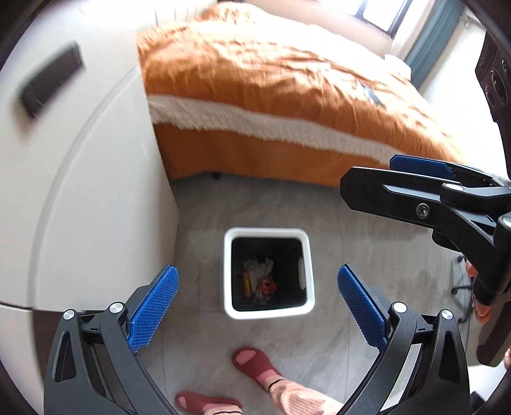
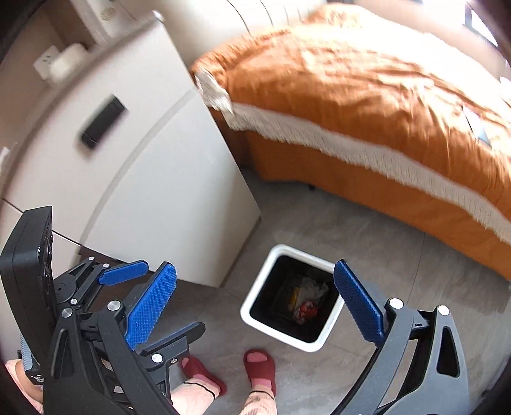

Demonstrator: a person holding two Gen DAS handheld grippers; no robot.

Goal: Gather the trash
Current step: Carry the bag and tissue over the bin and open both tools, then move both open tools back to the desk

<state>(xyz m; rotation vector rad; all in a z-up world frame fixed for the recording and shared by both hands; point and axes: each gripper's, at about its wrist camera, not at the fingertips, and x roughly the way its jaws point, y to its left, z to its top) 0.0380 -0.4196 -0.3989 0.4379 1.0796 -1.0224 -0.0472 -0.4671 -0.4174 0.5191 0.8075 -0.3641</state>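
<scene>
Hovering over the grey tiled floor (image 1: 351,230), I hold my left gripper (image 1: 257,308) and right gripper (image 2: 255,305) with blue pads spread wide, gripping nothing. The square white trash bin with black liner (image 1: 228,271) stands below (beside the white cabinet (image 1: 105,191), near the orange-covered bed (image 1: 271,79)). Crumpled paper and wrappers (image 1: 260,281) lie inside it.

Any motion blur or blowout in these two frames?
Left wrist: bed cover and black handle smeared, window blown out; trash bin fairly sharp. Right wrist: cover fringe and handle streaked; bin clearer.
</scene>
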